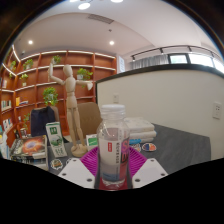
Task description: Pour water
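Note:
A clear plastic water bottle (112, 150) with a white cap and a red-and-white label stands upright between the pink pads of my gripper (112, 168). Both pads press against its sides, so the fingers (90, 162) are shut on it. The bottle's base is hidden below the fingers. No cup or other vessel for the water shows in the view.
A wooden artist's mannequin (69, 90) stands on the desk to the left, beside a green-and-white box (54, 135) and a remote (58, 152). A cardboard box (90, 118) sits behind the bottle. A grey partition (185, 145) runs along the right. Shelves (60, 70) line the far wall.

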